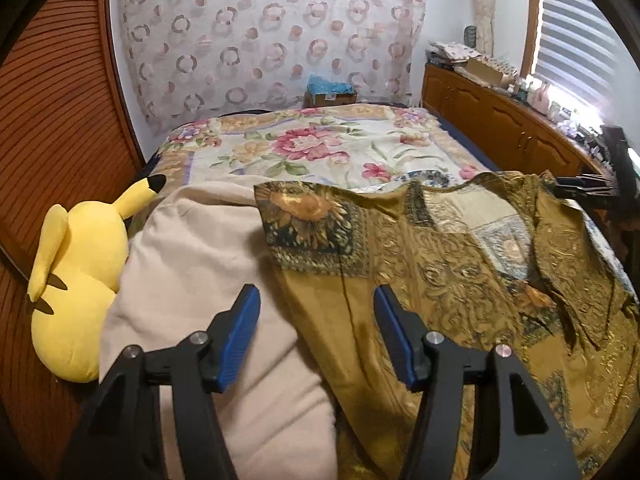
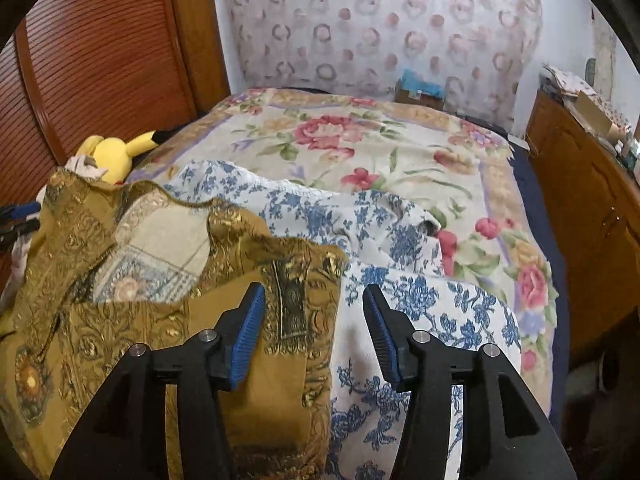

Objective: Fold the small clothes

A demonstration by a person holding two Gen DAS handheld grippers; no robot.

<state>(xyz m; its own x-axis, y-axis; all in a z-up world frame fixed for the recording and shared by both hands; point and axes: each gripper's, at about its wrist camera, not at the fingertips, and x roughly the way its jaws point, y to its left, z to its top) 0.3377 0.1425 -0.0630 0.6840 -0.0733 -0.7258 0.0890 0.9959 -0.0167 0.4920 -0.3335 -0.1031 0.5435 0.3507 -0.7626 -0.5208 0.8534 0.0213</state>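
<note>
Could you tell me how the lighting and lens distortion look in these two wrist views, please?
Left wrist: daylight blows out the window blind at the right, and the fisheye bends the wooden door into a curve. Right wrist: even, softer light with no window in frame; black corners ring both pictures, and the patterned curtain looks slightly soft.

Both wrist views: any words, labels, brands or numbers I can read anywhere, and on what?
None can be read.
Cardboard box by the far wall: a pale label, too small and blurred.
Clutter on the wooden cabinet: packaging too blurred.
Gold patterned garment: only ornament, no lettering.
Yellow plush toy: no tag visible.
</note>
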